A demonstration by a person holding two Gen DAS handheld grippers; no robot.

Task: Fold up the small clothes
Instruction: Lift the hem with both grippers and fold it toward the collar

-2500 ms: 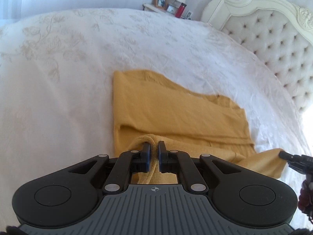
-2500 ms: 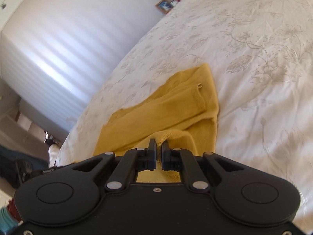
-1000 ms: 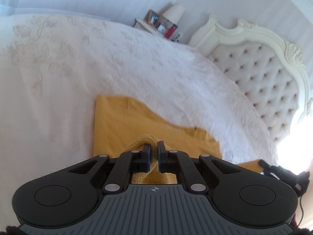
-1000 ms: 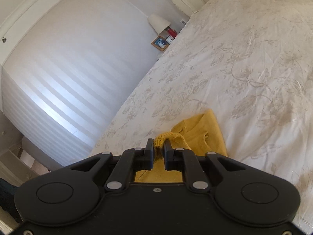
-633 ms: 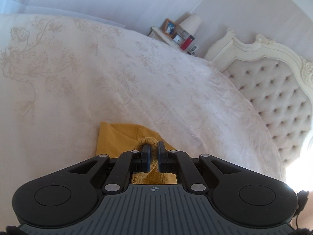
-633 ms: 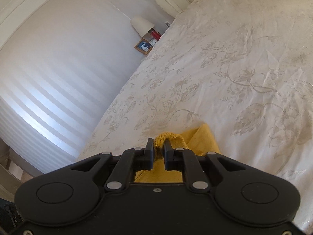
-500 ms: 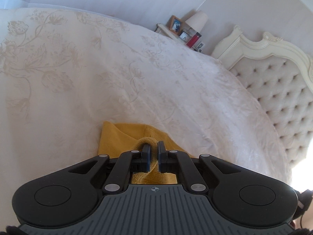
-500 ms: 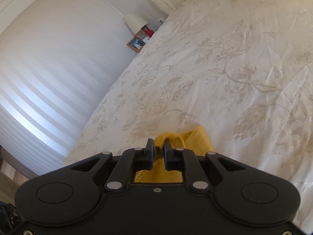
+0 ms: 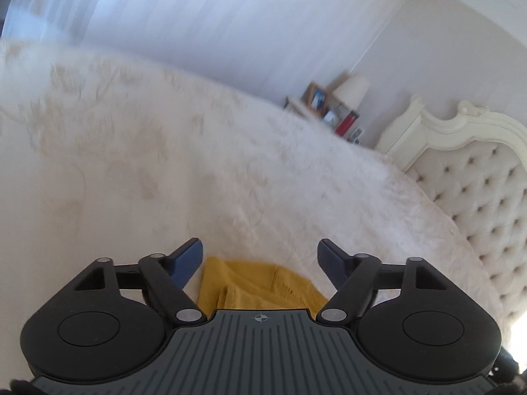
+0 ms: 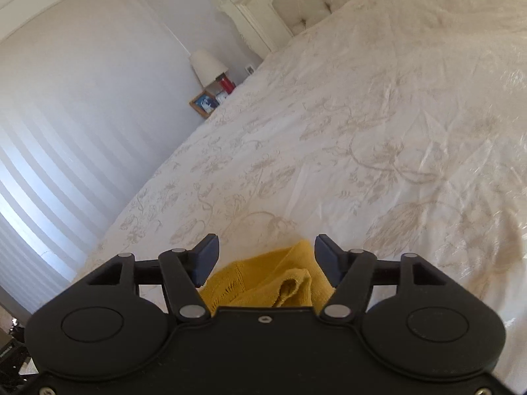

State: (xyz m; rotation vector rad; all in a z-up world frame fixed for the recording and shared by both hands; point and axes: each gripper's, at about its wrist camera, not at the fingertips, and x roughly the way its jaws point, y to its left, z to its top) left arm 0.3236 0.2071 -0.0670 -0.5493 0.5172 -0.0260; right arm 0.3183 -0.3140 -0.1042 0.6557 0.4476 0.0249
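A wide bed [image 10: 378, 138] with a cream flowered cover fills the room. A tufted headboard [image 9: 487, 191] stands far right; beyond it, a nightstand lamp [image 9: 352, 87] against pale striped walls.

A wide bed [image 10: 378, 138] covered in a cream bedspread with a pale floral pattern carries one thing: a mustard-yellow knit garment [image 10: 263, 279], folded over itself and resting on the cover [image 9: 250, 286].
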